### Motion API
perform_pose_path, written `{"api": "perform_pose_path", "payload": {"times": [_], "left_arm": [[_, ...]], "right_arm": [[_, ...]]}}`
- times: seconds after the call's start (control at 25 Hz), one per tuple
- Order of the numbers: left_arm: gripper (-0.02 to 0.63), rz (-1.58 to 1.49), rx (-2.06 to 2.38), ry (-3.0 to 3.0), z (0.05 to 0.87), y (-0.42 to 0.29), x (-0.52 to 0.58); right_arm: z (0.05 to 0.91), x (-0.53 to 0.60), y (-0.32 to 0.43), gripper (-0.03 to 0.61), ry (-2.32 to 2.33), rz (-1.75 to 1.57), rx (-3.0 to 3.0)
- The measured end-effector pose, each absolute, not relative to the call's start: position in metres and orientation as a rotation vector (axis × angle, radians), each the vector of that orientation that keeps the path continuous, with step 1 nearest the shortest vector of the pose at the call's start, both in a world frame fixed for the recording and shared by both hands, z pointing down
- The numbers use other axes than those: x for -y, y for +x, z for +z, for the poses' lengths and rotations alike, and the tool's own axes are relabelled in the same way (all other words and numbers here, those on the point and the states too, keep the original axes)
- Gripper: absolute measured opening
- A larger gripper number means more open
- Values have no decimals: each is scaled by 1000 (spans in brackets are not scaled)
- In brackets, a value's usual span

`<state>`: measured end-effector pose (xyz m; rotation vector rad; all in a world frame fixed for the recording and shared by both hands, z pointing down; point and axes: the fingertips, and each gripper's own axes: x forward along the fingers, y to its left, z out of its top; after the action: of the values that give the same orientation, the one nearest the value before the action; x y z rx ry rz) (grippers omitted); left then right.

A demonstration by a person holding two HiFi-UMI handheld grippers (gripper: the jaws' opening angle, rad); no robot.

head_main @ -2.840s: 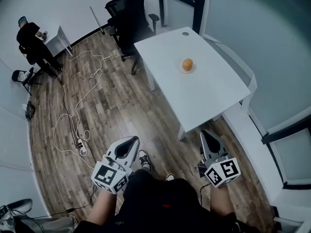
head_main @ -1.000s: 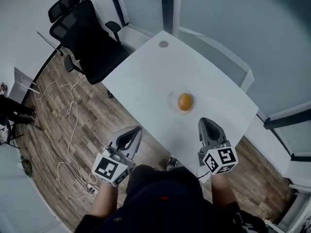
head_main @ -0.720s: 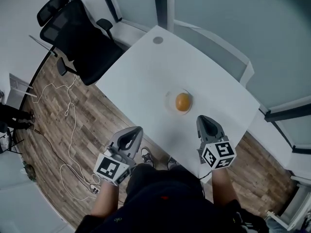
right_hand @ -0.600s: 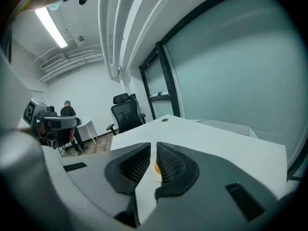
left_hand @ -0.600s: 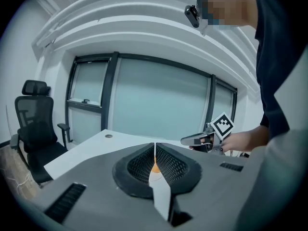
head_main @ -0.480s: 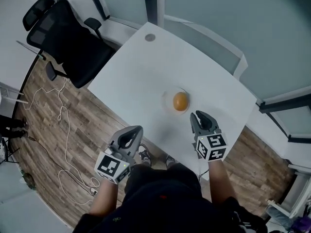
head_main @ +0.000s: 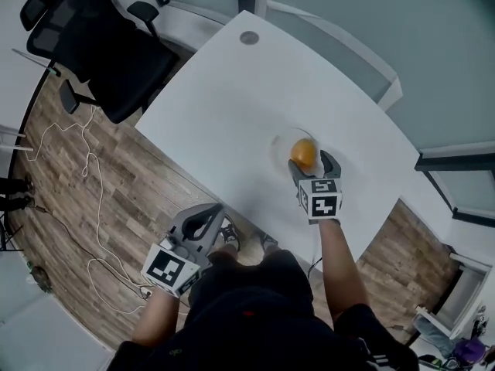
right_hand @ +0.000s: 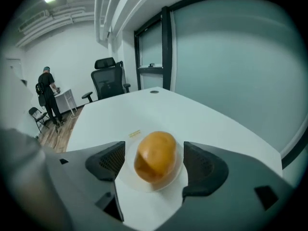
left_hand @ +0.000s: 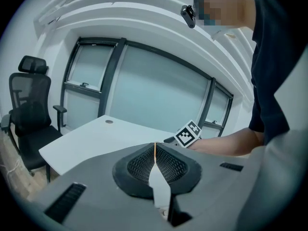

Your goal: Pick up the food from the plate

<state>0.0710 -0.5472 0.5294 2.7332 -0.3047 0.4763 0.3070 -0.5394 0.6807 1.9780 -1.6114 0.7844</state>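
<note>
The right gripper (head_main: 312, 163) is positioned low over the white table (head_main: 224, 107), and its jaws are opening. They stand wide apart, 1 on each side of the food (head_main: 303, 153). In the right gripper view a gap shows between each pad and the food, so nothing is gripped. The food is a rounded, orange-brown item with a smooth surface. It rests on a small pale plate (head_main: 279, 148) that lies flat on the table, toward the edge nearest the glass wall (head_main: 363, 22). The left gripper (head_main: 210, 212) is held off the table, beside the person's body and above the wood floor (head_main: 108, 207). Its 2 jaws are pressed fully together and nothing is between them. A round grommet (head_main: 248, 38) is set into the far corner of the table. A black office chair (head_main: 97, 49) stands at the left end of the table, and a white cable (head_main: 87, 178) trails across the floor. In the right gripper view, a person (right_hand: 47, 94) in dark clothing stands at a far desk.
</note>
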Motion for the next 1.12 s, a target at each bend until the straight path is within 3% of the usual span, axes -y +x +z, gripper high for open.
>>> {"api": "perform_pose_path", "payload": {"times": [0.44,1.12], "left_arm": [[31,439,385,2660,544,35,568],[31,281,301,2808,457,54,504]], "right_arm": [[721,555,314,360,1911,909,1583],[495,479,276,359,2156,464,1876]]}}
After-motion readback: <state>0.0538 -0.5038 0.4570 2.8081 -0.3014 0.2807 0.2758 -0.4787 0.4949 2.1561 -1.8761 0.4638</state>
